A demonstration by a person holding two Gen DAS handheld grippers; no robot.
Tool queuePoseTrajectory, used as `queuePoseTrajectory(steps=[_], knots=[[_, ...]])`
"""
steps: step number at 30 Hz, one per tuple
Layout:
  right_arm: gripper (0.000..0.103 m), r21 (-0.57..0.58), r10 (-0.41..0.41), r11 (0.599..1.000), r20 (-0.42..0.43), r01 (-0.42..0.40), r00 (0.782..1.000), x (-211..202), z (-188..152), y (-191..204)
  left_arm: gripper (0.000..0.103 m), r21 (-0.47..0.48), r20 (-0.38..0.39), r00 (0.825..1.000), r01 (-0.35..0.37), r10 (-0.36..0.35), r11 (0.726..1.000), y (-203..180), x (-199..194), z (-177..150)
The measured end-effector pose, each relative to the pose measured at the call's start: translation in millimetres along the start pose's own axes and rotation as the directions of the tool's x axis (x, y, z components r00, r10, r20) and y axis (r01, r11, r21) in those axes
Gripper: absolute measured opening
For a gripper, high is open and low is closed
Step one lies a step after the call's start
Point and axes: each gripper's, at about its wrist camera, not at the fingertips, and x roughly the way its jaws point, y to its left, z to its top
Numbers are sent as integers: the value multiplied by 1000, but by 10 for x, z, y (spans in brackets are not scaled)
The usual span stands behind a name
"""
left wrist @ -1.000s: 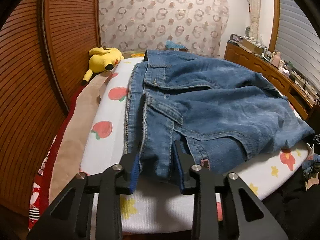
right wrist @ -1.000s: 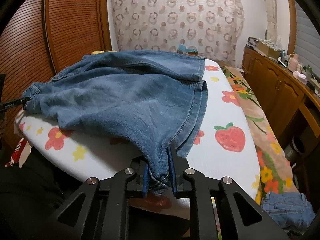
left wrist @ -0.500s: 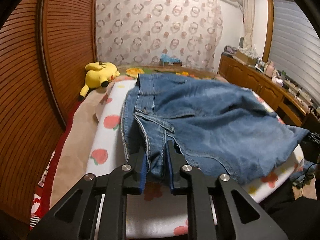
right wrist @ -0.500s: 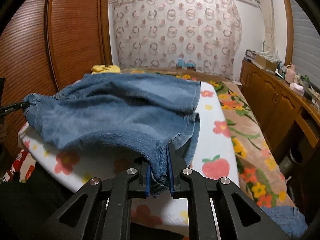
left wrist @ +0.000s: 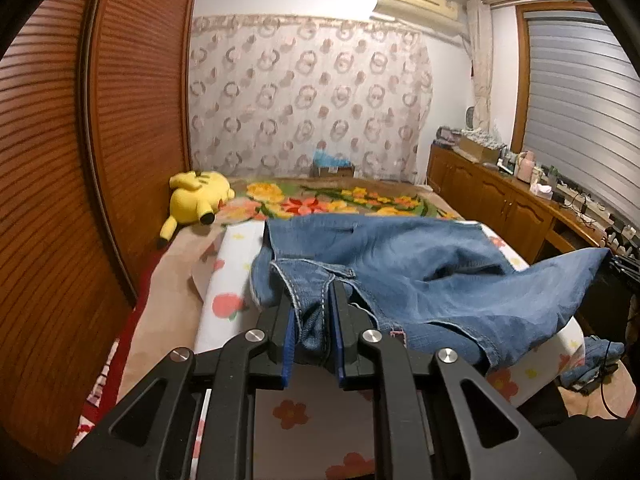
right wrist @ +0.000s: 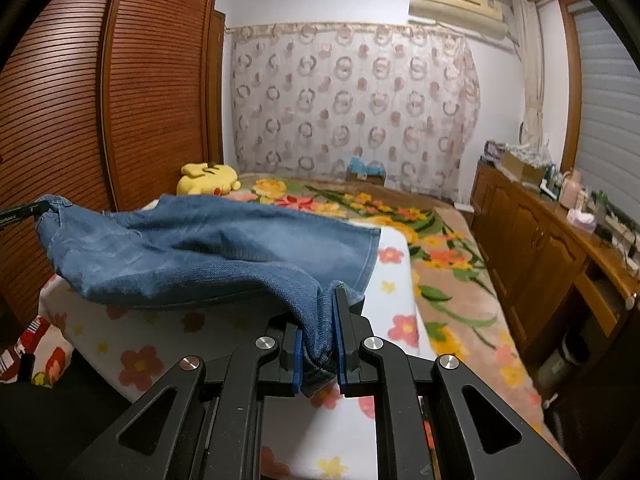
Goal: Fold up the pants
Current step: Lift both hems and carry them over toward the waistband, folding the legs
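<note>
A: I'm looking at a bedroom: louvred wooden doors on the left, a patterned curtain at the back, and a bed (left wrist: 224, 322) under a white flowered cover.

B: Where are the pants?

A: The pants (left wrist: 408, 276) lie across the bed's near end, and I have them by both near corners. My left tool (left wrist: 312, 322) is clamped on a stitched, seamed edge at the near left corner; my right tool (right wrist: 318, 334) is clamped on a bunched corner at the near right. That near edge hangs clear of the cover, while the far part rests on the bed.

B: Why both corners?

A: I judge it keeps the edge taut for carrying it over in a fold.

B: Do the views differ?

A: The left view shows the stitched seam; the right view shows the far hem (right wrist: 370, 258) and the lifted left corner.
</note>
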Motion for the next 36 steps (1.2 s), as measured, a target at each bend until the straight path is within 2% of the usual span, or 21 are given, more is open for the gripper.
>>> queuePoseTrajectory(steps=[19,24,36], knots=[[12,-54,-54,997,148,63,988,-351,-23,71,16,25,146,989,30,-34,999,-38,-482,438],[12,-54,-52,997,147,61,988,-236,-105,117,16,14,114,993,23,-25,1000,19,-315,360],[12,-43,-65,997,14,65,998,419,-351,120,16,-50,6,999,37,-37,998,125,136,-68]])
